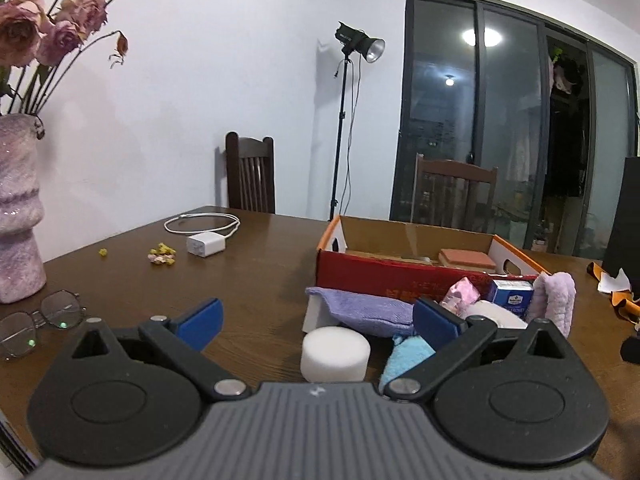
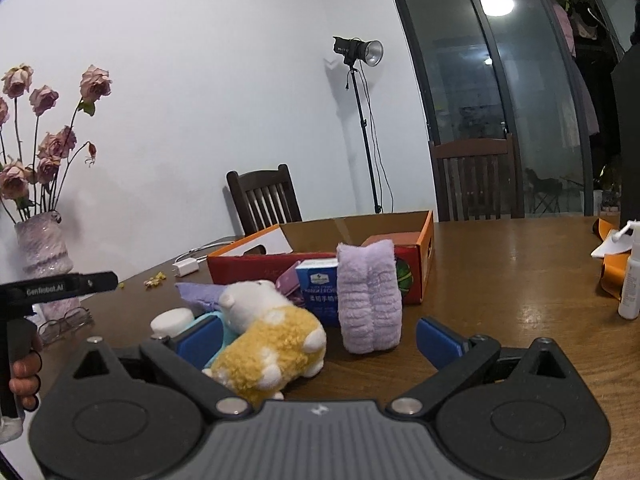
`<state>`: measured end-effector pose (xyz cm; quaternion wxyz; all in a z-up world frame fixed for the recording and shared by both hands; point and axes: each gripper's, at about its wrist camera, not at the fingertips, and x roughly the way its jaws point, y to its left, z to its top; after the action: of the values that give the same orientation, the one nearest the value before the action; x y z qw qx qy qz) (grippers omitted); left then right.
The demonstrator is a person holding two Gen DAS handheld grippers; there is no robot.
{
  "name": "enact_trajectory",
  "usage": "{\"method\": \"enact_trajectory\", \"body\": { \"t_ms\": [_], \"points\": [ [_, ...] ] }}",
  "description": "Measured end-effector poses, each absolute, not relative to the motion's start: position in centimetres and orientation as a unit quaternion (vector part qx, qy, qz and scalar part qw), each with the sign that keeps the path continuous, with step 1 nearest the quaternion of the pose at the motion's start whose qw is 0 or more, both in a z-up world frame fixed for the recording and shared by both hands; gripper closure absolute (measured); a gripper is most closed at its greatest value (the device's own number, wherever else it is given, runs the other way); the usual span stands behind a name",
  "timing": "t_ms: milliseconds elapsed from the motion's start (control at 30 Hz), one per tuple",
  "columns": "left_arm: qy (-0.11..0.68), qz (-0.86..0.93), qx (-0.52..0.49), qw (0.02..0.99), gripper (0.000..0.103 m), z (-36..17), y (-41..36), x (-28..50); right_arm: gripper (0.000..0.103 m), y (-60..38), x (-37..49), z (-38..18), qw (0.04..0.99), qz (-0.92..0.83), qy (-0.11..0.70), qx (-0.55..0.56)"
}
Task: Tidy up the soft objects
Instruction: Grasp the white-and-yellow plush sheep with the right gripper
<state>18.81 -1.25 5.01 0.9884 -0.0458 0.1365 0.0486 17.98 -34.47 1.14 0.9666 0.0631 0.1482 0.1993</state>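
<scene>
My left wrist camera sits low over the table point(image 1: 260, 280), looking along its fingers at the cardboard box point(image 1: 400, 256), close to the white foam cylinder point(image 1: 335, 354). My right wrist camera looks from further right, close to the plush sheep point(image 2: 272, 344). Both share the box point(image 2: 424, 264), vase point(image 2: 44, 256), studio light point(image 2: 358, 52) and glass doors.
</scene>
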Motion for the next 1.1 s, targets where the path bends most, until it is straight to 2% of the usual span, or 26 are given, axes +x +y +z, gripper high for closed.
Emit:
{"method": "enact_trajectory", "body": {
  "t_ms": [433, 467, 567, 633, 700, 767, 900, 967, 1000, 1100],
  "points": [
    [0.177, -0.059, -0.038, 0.982, 0.0, 2.9, -6.2, 22.1, 0.003, -34.0, 21.0, 1.7, 0.965, 0.19, 0.165, 0.067],
    [0.184, -0.063, -0.03, 0.98, 0.001, 2.7, -6.6, 22.5, 0.005, -33.9, 21.2, 1.7, 0.964, 0.194, 0.167, 0.068],
    [0.222, -0.091, -0.036, 0.97, 0.02, 1.8, -7.1, 23.6, 0.009, -33.2, 21.7, 1.5, 0.957, 0.215, 0.182, 0.07],
    [0.24, -0.122, -0.065, 0.961, 0.025, 1.5, -7.0, 23.8, 0.012, -32.5, 22.3, 1.3, 0.953, 0.226, 0.191, 0.068],
    [0.238, -0.147, -0.077, 0.957, 0.025, 1.4, -6.9, 23.5, 0.017, -32.0, 23.4, 1.1, 0.947, 0.239, 0.202, 0.077],
    [0.237, -0.176, -0.089, 0.951, 0.024, 1.5, -6.9, 23.2, 0.018, -31.8, 24.8, 1.1, 0.94, 0.252, 0.21, 0.089],
    [0.249, -0.222, -0.105, 0.937, 0.02, 1.4, -8.4, 23.1, 0.035, -30.8, 28.3, 0.4, 0.921, 0.285, 0.244, 0.109],
    [0.259, -0.229, -0.078, 0.935, 0.031, 1.1, -9.4, 23.2, 0.043, -30.3, 29.4, -0.2, 0.914, 0.287, 0.265, 0.112],
    [0.27, -0.228, -0.06, 0.933, 0.045, 0.7, -9.9, 23.2, 0.044, -30.2, 29.6, -0.4, 0.91, 0.285, 0.275, 0.12],
    [0.284, -0.263, -0.079, 0.919, 0.055, 0.4, -8.3, 22.9, 0.047, -30.5, 28.0, -0.1, 0.914, 0.26, 0.286, 0.121]
  ]
}}
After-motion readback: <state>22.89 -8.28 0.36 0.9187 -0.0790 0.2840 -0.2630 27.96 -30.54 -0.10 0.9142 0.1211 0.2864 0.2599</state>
